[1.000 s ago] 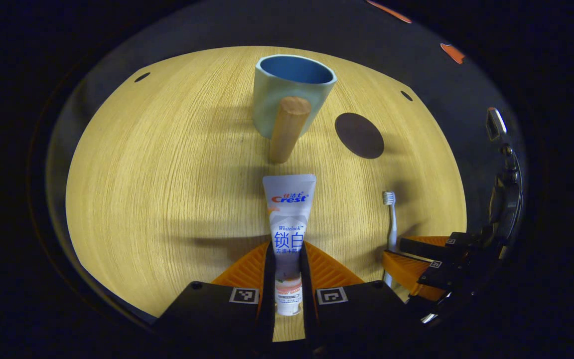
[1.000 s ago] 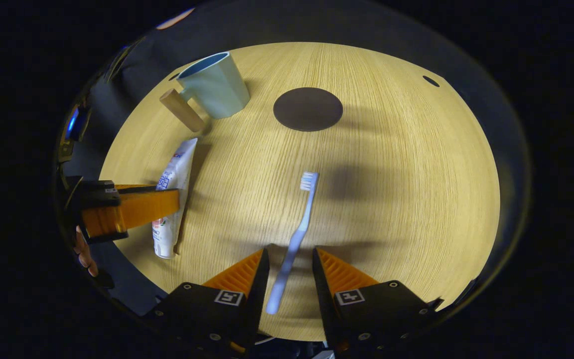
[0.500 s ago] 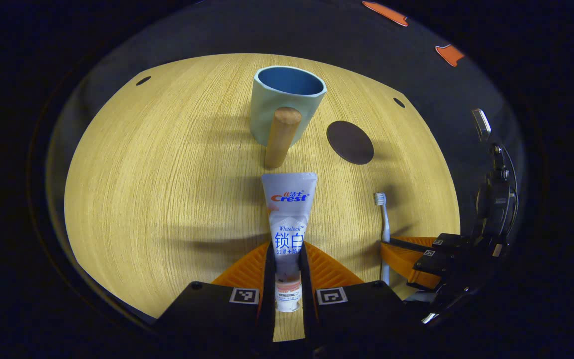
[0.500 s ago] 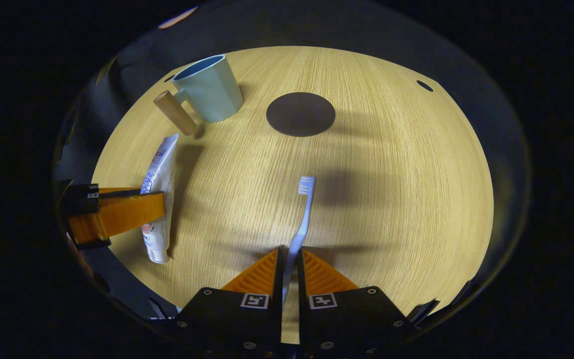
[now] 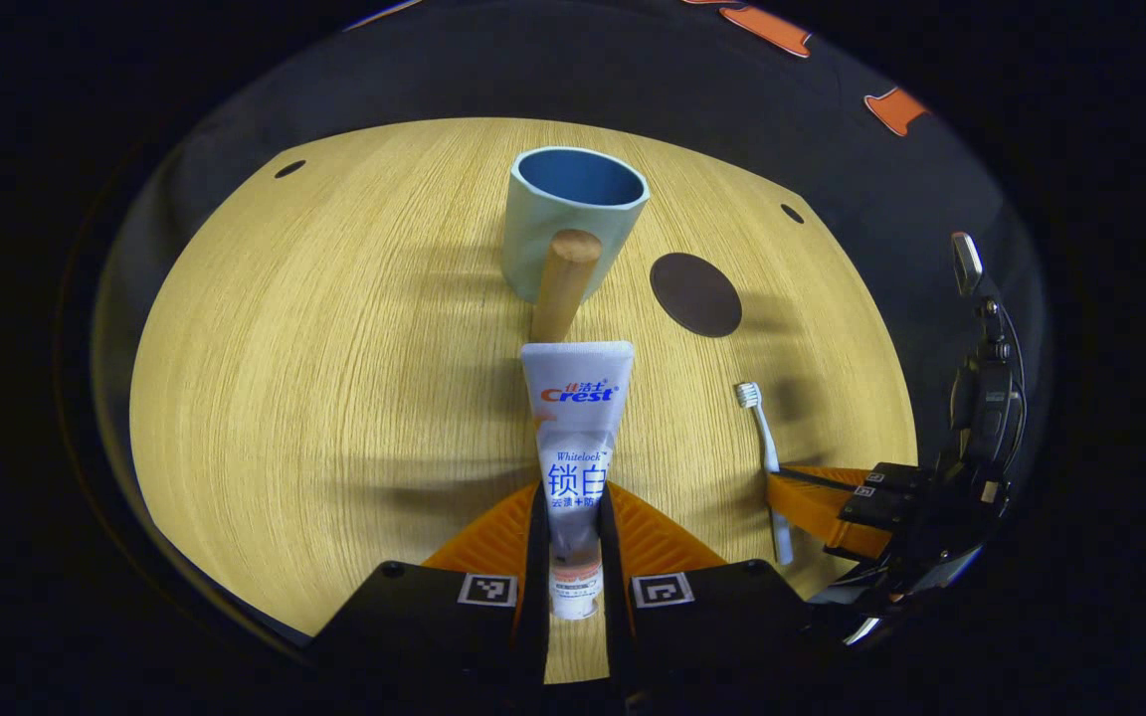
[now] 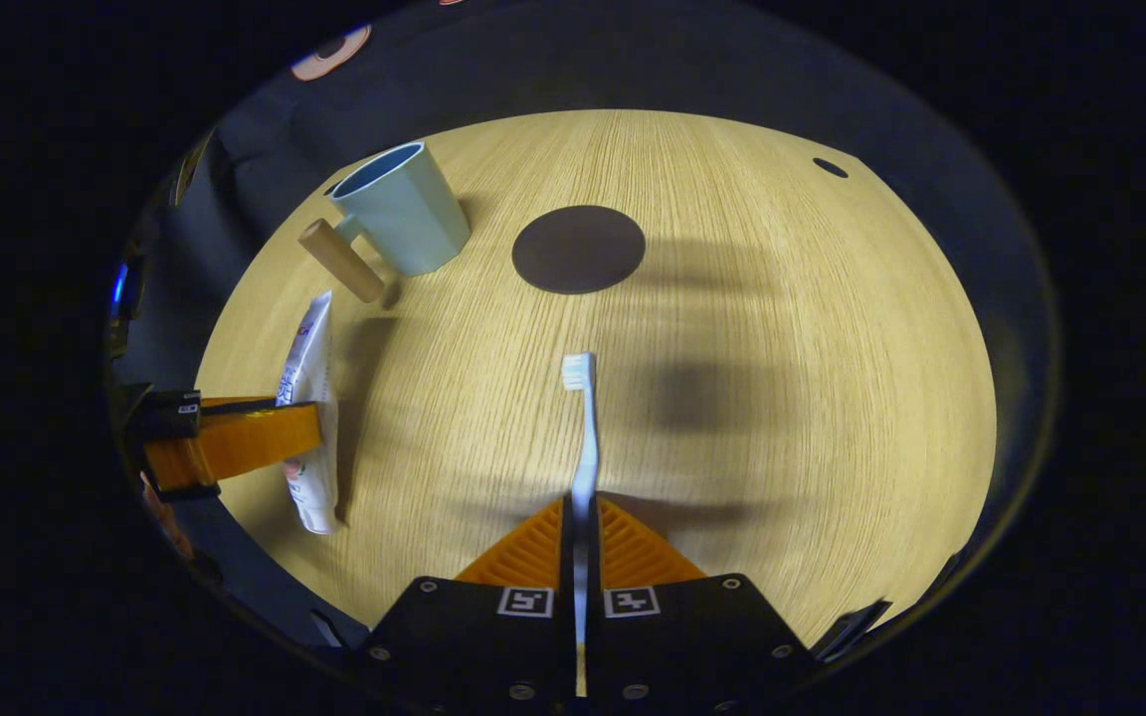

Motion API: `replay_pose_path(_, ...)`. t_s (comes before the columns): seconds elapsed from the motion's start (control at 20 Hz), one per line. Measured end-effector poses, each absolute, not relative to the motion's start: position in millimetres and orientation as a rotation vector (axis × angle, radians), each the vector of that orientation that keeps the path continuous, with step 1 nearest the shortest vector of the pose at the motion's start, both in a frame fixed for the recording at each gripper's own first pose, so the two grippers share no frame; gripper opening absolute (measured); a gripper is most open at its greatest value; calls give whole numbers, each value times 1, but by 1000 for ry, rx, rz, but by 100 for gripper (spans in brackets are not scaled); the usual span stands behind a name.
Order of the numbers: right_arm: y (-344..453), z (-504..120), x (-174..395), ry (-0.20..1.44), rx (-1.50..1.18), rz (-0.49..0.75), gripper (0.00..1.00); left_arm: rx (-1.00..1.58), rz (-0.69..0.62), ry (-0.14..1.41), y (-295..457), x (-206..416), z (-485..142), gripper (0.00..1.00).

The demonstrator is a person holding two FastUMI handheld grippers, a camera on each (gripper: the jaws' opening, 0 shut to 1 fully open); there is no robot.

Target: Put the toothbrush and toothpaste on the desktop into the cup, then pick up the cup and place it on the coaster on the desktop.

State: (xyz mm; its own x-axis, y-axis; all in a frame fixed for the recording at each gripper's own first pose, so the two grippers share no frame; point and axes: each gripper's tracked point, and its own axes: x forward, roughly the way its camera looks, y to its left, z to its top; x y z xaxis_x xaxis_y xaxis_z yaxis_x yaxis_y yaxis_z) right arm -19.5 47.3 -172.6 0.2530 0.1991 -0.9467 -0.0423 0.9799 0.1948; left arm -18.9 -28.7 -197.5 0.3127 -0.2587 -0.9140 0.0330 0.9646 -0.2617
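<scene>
Left gripper clamps the toothpaste near its cap end — the tube runs forward between the fingers, flat end toward the cup. Right gripper is closed on the toothbrush handle — bristles point ahead over the desktop. The coaster lies just beside the cup.

Wood-grain desktop; cup with wooden handle.

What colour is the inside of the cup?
The inside of the cup is deep blue, darker than its pale blue-green outside. It shows best in the left gripper view.
</scene>
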Motion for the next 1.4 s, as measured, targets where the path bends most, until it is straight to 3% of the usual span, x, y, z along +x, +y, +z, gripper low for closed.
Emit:
replay_pose_path(0.3, 40, -147, -10, 1203, 183, 192, 4, -202, -190, 1186, -23, -14, -190, 28)
replay_pose_path(0.65, 46, -124, 5, 1056, 267, 222, 4, -217, -272, 1091, -20, -2, -179, 28)
replay_pose_path(1.4, 43, -99, 24, 818, 276, 267, 4, -152, -193, 650, 2, 53, -114, 28)
